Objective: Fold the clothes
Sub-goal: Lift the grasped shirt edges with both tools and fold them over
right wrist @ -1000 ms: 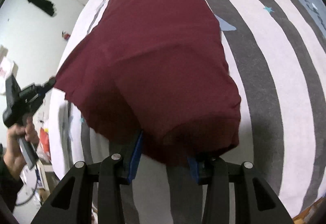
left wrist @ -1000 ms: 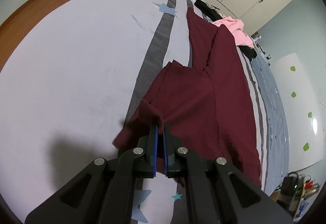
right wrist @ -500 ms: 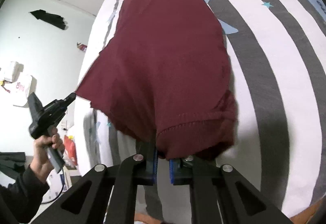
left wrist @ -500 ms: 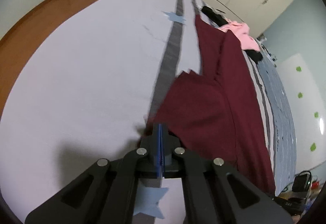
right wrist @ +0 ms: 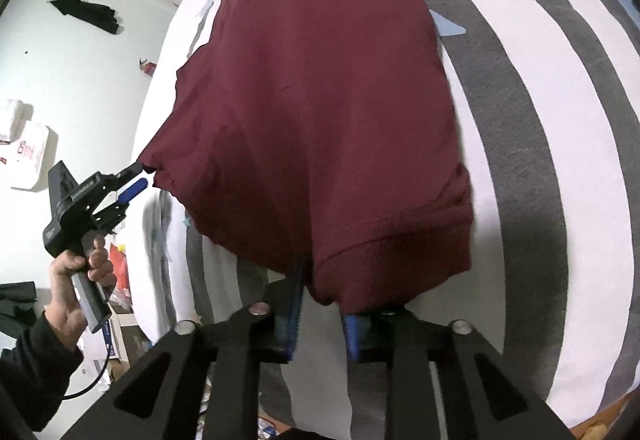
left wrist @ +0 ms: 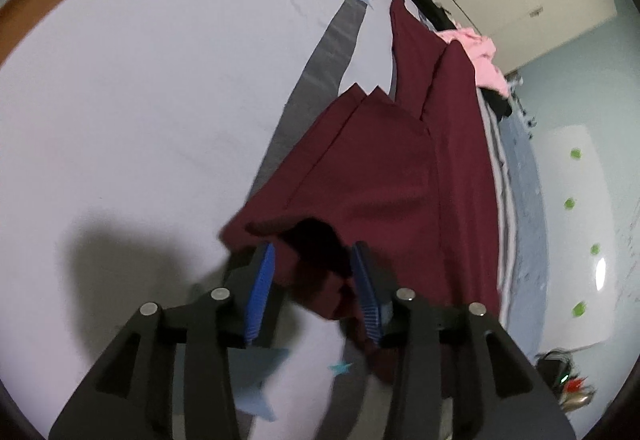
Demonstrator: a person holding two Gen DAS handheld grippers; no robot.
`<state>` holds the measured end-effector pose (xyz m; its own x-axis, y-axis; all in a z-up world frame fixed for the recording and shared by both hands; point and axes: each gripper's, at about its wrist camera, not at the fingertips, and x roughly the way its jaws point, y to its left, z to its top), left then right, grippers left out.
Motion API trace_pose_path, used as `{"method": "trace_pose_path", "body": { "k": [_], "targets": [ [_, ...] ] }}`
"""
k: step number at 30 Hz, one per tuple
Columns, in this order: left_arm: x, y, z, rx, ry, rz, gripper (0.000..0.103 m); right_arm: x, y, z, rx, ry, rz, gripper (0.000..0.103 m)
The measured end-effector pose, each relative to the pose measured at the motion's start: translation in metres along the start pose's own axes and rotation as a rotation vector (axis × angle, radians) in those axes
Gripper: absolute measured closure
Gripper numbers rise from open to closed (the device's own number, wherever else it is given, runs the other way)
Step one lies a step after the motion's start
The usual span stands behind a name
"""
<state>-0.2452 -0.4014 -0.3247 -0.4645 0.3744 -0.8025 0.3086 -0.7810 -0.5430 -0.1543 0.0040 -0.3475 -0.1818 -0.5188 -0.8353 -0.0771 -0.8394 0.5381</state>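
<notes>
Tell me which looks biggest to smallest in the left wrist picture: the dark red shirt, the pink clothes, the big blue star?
1. Dark red shirt, by far.
2. Pink clothes and big blue star: alike; the star sits nearer the camera, partly hidden, so unsure.

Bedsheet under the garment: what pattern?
White with grey stripes and blue stars on the bedsheet; clearest in the right wrist view.

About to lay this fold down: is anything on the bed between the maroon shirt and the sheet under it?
Nothing visible. The shirt lies on bare striped sheet; the pink clothes sit at its far end.
</notes>
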Motion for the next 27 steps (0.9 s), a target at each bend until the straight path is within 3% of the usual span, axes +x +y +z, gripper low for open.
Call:
{"method": "trace_pose_path", "body": {
  "k": [3, 7, 8, 10, 12, 13, 21, 27],
  "targets": [
    [0.003, -0.003, 0.006, -0.037, -0.021, -0.042, 0.060, 0.004, 0.001, -0.002, 0.015, -0.007, 0.001, 0.073],
    [0.017, -0.002, 0.013, -0.037, -0.022, -0.024, 0.057, 0.007, 0.000, -0.001, 0.032, -0.026, 0.000, 0.073],
    [0.018, -0.002, 0.015, -0.034, -0.025, -0.021, 0.061, 0.008, -0.002, -0.001, 0.046, -0.032, 0.004, 0.073],
    [0.021, -0.002, 0.018, -0.029, -0.033, -0.016, 0.100, 0.009, -0.006, 0.001, 0.073, -0.039, 0.009, 0.075],
    [0.012, -0.008, 0.019, 0.001, -0.060, -0.031, 0.100, 0.009, -0.007, 0.003, 0.087, -0.040, 0.008, 0.091],
    [0.008, -0.011, 0.019, 0.016, -0.073, -0.039, 0.100, 0.008, -0.007, 0.003, 0.088, -0.039, 0.017, 0.095],
    [-0.042, -0.026, 0.010, 0.123, -0.148, -0.012, 0.101, -0.023, 0.002, 0.003, 0.040, -0.029, 0.100, 0.097],
    [-0.043, -0.001, 0.006, 0.083, -0.149, 0.057, 0.101, -0.018, 0.004, -0.001, 0.008, 0.019, 0.069, 0.097]
  ]
}}
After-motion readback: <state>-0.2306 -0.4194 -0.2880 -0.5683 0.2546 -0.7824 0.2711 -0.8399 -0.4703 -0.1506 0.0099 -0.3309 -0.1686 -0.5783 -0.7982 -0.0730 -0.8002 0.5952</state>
